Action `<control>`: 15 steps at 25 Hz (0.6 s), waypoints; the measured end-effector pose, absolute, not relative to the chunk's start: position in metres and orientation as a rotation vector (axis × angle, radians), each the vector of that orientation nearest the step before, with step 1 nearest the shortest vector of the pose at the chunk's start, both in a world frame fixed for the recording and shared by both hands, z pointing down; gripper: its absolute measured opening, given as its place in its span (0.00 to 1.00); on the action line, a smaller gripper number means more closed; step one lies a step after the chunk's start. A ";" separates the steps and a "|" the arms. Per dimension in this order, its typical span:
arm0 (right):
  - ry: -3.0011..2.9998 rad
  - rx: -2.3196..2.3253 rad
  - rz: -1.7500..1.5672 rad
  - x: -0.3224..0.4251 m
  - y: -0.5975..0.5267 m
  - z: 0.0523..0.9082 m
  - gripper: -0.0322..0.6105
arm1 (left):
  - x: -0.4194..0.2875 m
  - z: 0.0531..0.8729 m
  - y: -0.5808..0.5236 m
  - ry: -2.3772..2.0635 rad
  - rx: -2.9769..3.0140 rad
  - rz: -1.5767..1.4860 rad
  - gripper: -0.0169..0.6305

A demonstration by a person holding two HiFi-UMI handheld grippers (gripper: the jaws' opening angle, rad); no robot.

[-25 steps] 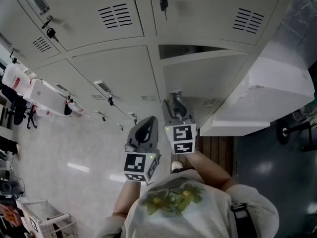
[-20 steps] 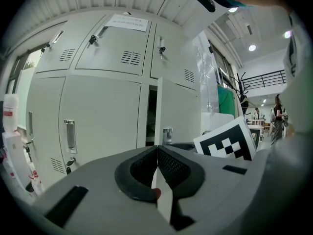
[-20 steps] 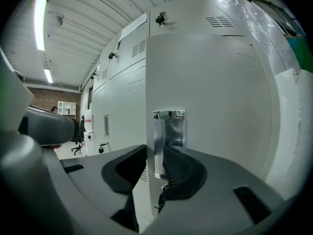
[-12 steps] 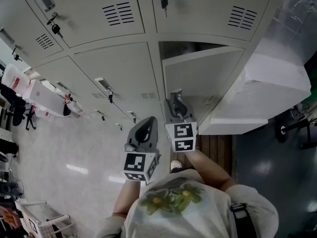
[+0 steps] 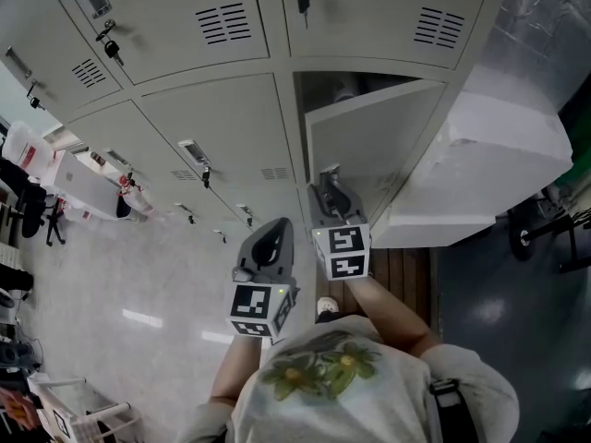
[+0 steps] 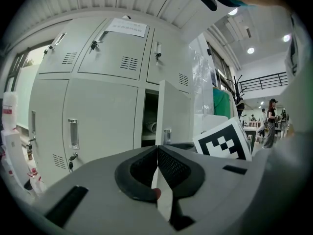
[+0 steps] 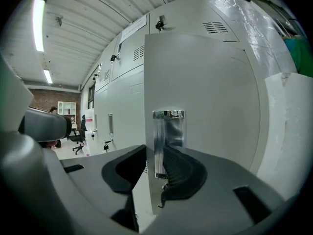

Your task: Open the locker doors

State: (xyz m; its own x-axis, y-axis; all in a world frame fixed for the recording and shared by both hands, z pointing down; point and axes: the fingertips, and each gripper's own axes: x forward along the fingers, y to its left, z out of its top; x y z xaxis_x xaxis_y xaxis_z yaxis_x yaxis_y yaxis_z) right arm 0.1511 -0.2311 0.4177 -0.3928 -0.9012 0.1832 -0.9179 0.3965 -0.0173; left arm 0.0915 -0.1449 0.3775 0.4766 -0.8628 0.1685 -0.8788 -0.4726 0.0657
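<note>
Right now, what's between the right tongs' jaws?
Edge of the pale grey metal locker door, in the right gripper view; those tongs have just been closing on it.

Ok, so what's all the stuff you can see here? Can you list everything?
lockers: several, pale grey, in rows along the wall
open door: one, pale grey, swung out below a locker with a key
handle: one, silvery, on the open door
keys: at least two, dark, hanging from upper locks
paper: one, white, stuck on an upper locker
white block: one, white, right of the lockers
floor: pale, shiny, in front of the lockers
shirt: one, pale with a green-yellow print, on the person
left gripper: one, grey, jaws together, holding nothing
right gripper: one, grey, jaws have just been closing, clamped on the open door's edge by the handle
</note>
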 end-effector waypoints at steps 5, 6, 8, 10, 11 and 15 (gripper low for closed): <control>-2.499 1.645 0.171 0.154 -0.223 0.417 0.24 | 0.093 0.378 -0.136 -1.515 2.575 0.164 0.07; -2.499 1.645 0.171 0.155 -0.222 0.417 0.24 | 0.094 0.379 -0.135 -1.512 2.575 0.163 0.07; -2.499 1.643 0.168 0.156 -0.219 0.417 0.24 | 0.094 0.380 -0.132 -1.505 2.575 0.163 0.07; -2.498 1.640 0.165 0.157 -0.216 0.418 0.24 | 0.096 0.381 -0.130 -1.497 2.576 0.163 0.07; -2.497 1.639 0.163 0.158 -0.214 0.418 0.24 | 0.097 0.381 -0.129 -1.493 2.577 0.162 0.07; -2.500 1.633 0.157 0.161 -0.208 0.418 0.24 | 0.102 0.380 -0.125 -1.480 2.588 0.157 0.07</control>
